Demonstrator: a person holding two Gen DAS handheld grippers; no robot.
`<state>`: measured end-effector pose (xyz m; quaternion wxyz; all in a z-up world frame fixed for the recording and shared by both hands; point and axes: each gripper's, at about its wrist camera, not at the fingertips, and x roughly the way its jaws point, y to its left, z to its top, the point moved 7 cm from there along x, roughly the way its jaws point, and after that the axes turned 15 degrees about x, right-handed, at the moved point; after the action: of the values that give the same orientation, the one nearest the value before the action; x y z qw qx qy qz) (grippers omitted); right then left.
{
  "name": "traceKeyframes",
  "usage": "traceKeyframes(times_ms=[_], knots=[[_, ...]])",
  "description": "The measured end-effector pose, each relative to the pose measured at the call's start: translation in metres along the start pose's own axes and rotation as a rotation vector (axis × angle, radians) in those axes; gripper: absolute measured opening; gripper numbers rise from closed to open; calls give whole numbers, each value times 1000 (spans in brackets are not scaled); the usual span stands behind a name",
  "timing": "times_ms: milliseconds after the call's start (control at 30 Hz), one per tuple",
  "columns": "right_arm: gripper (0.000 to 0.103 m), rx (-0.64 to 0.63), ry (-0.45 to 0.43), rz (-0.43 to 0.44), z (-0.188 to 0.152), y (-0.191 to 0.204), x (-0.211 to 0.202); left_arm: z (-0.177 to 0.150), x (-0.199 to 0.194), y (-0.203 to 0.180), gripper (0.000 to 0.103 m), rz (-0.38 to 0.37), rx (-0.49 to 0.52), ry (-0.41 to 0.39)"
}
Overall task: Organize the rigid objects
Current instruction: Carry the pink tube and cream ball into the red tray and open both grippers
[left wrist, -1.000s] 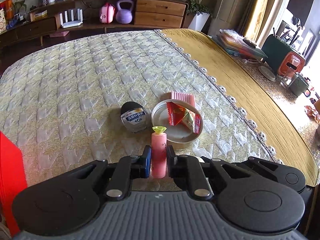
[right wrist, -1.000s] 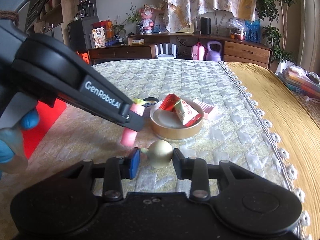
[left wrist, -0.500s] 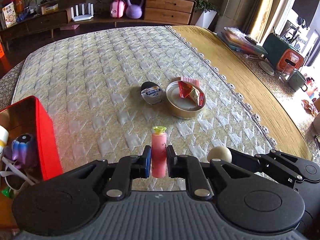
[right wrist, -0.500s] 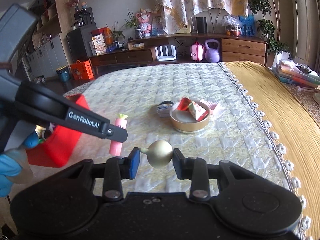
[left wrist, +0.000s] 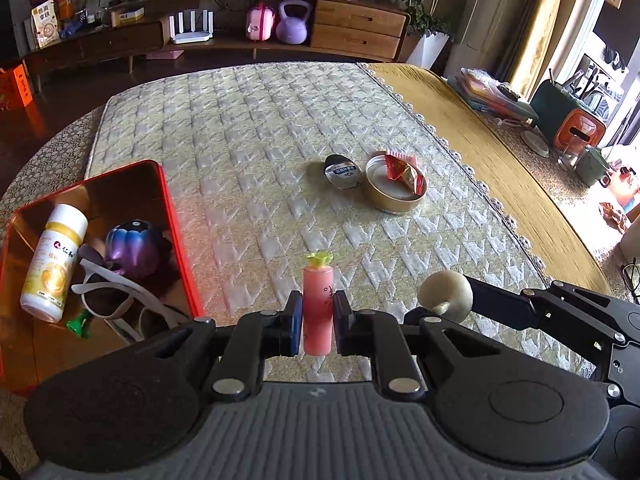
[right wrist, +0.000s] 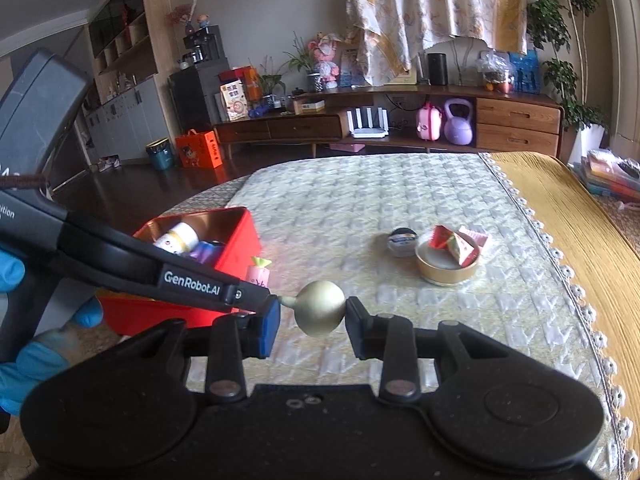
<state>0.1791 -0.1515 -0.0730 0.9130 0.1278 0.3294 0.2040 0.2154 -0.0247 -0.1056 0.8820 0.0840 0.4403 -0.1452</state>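
Red tin box, lower left of the left wrist view, open on top. Inside are seen a white bottle with a yellow label and Chinese characters that cannot be read at this size, a purple ribbed ornament, white-framed sunglasses and a small green piece. In the right wrist view the same box is seen at centre left, with the bottle top and the purple item showing above its rim.

Round gold tin, right of centre in the left wrist view, holds red and white snack packets. A black roll with a white printed label lies touching or just beside the tin on its left; the label text is too small to read. A pink wafer-like item is seen behind the tin in the right wrist view.

Left gripper is clamped on a pink tube with a yellow-green cap, held upright at lower centre of the frame, above the quilted cloth, just right of the red box.

Right gripper is closed on a pale gold ball ornament, its stub pointing toward the left pad; it is held above the cloth at lower centre of the right wrist view.

"GenRobot.AI" is read in white on the left gripper's arm in the right wrist view. A blue glove is seen at the lower left edge.
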Motion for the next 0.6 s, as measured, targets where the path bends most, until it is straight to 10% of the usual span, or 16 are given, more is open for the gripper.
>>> traceKeyframes(times_ms=[600], knots=[[35, -99, 22, 71, -7, 72, 9, -25, -53, 70, 16, 60, -73, -40]])
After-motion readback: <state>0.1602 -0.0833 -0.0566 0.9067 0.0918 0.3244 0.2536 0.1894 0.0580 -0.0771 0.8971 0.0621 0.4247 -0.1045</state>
